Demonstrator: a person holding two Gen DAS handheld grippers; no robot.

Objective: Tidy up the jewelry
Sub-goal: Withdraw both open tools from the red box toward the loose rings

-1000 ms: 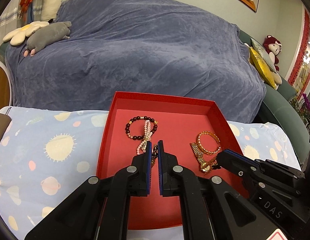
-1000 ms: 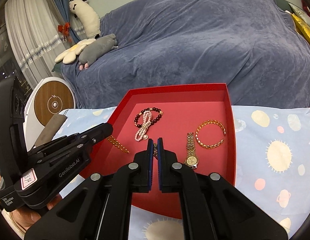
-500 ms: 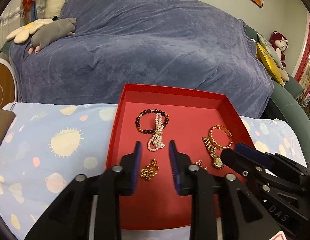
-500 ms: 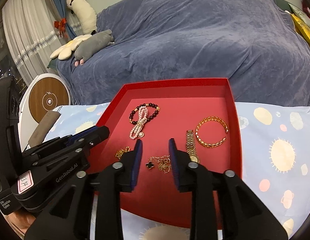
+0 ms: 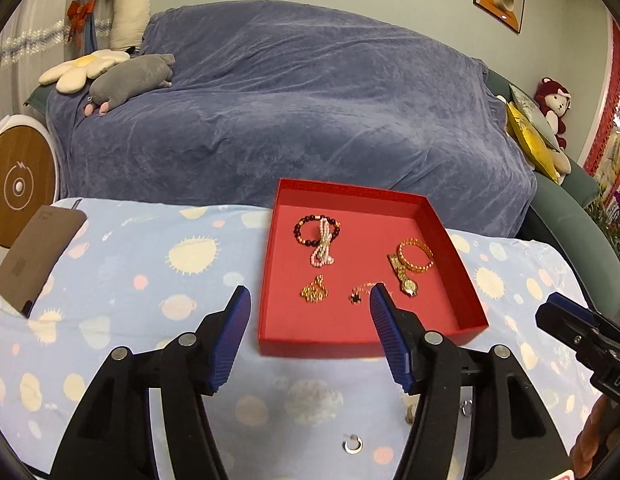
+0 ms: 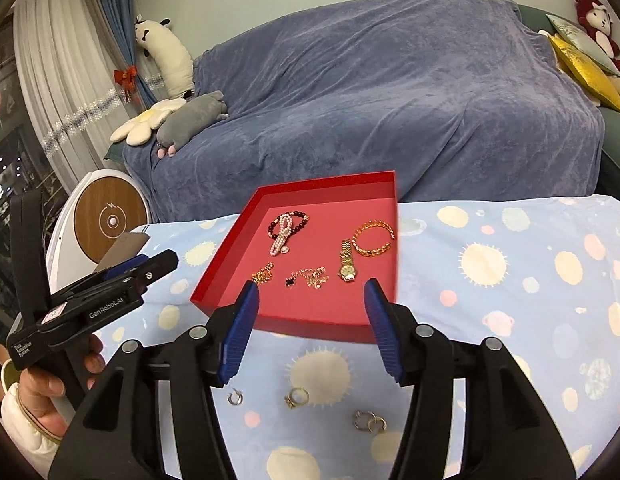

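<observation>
A red tray (image 5: 362, 342) (image 6: 310, 320) lies on the patterned cloth. In it are a dark bead bracelet with pearls (image 5: 319, 236) (image 6: 285, 232), a gold bangle (image 5: 415, 255) (image 6: 373, 237), a gold watch (image 5: 404, 278) (image 6: 346, 262), a bunched gold chain (image 5: 315, 290) (image 6: 264, 273) and a thin necklace with a black charm (image 5: 360, 294) (image 6: 308, 278). Small rings (image 6: 297, 397) (image 6: 235, 397) (image 6: 369, 420) lie on the cloth in front of the tray. My left gripper (image 5: 306, 300) and right gripper (image 6: 308, 292) are both open and empty, held back over the tray's near edge.
A sofa under a blue blanket (image 5: 310, 100) stands behind the table with plush toys (image 5: 126, 80). A brown card (image 5: 38, 252) lies at the table's left edge. A round white and wood device (image 6: 110, 216) stands at the left.
Both grippers were shut over the tray, each on a chain. They opened wide, let the chains lie in the tray, and pulled back and up.
</observation>
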